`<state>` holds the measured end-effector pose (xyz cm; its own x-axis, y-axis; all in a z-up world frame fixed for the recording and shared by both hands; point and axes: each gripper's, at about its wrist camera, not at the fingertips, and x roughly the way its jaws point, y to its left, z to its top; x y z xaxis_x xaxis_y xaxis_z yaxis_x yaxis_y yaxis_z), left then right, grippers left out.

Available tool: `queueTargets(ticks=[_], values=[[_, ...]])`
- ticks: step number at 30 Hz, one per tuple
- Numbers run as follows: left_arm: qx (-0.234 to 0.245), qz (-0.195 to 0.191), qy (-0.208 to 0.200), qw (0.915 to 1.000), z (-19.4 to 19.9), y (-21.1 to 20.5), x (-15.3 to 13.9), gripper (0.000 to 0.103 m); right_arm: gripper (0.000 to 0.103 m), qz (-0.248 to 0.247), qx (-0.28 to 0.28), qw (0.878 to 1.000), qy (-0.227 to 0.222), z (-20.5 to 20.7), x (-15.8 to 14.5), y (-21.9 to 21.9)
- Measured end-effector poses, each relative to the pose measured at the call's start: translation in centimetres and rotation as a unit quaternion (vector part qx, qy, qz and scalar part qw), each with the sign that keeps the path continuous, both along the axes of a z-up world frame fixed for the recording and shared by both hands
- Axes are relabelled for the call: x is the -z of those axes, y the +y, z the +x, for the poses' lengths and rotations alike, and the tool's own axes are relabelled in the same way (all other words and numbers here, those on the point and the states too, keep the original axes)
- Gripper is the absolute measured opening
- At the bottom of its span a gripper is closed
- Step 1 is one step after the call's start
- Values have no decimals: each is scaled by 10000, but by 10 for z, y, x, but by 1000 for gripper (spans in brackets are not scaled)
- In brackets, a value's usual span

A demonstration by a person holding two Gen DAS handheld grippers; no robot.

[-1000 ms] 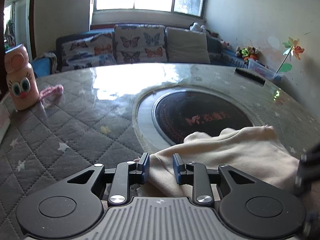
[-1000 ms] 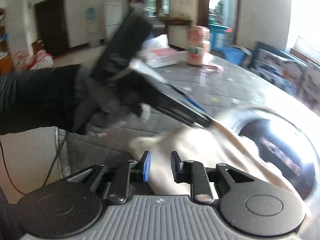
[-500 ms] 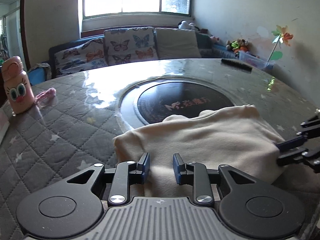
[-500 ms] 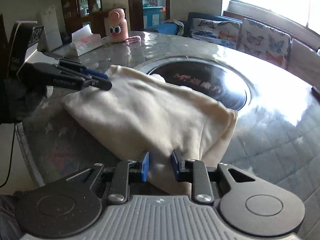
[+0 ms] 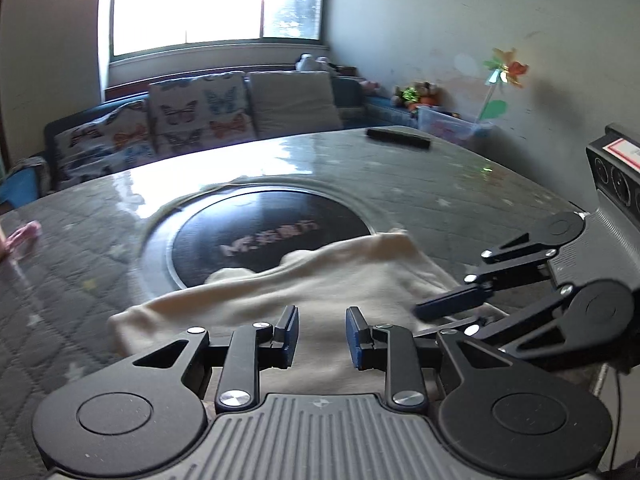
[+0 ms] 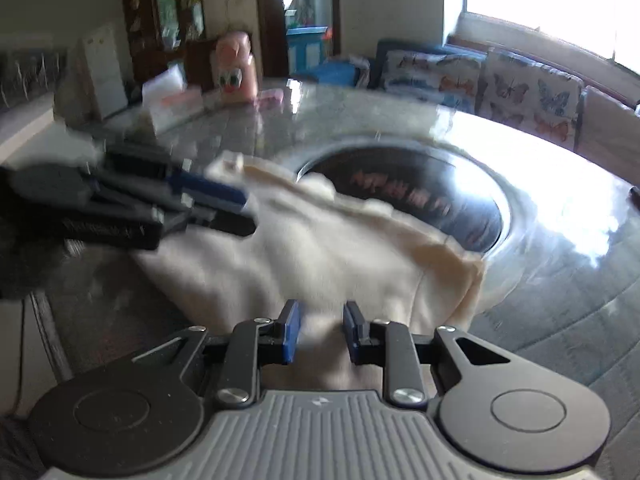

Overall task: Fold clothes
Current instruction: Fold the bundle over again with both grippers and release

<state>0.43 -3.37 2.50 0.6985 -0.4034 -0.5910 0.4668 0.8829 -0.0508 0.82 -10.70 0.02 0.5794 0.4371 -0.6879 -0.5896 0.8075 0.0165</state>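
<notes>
A cream garment (image 5: 304,296) lies folded on the round table, its far edge over the dark centre disc (image 5: 272,240). My left gripper (image 5: 322,338) is open above the garment's near edge, holding nothing. My right gripper (image 6: 320,330) is open above the garment (image 6: 320,256) at its right end, empty. In the left wrist view the right gripper (image 5: 452,312) reaches in from the right over the cloth. In the right wrist view the left gripper (image 6: 228,208) is blurred over the cloth's left end.
The table has a grey quilted cover (image 5: 60,280). A pink cartoon bottle (image 6: 234,72) and a tissue box (image 6: 172,100) stand at its far side. A black remote (image 5: 398,138) lies near the far edge. A sofa with butterfly cushions (image 5: 196,116) is behind.
Both grippers have drawn closer together over the garment. The left view has swung to the right and the right view is blurred by motion. The garment lies much as before.
</notes>
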Motion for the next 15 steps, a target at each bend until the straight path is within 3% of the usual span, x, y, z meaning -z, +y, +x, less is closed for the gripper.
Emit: queueTargets(ticks=[2,5,10,15], values=[[95,-14,21,10000,0,-6,1,29,24,-162,-128,9997,-145,-5,-4,2],[189,-46,61,9998,1,-14,4,29,23,22,-48,9999,-116,-3,-13,-4],[246,28,269,9993,4,-20,17,28,23,123,101,9997,192,8,-7,-18],[283,32,286,9992,4,-20,21,28,23,165,253,9995,-67,27,-21,-20]])
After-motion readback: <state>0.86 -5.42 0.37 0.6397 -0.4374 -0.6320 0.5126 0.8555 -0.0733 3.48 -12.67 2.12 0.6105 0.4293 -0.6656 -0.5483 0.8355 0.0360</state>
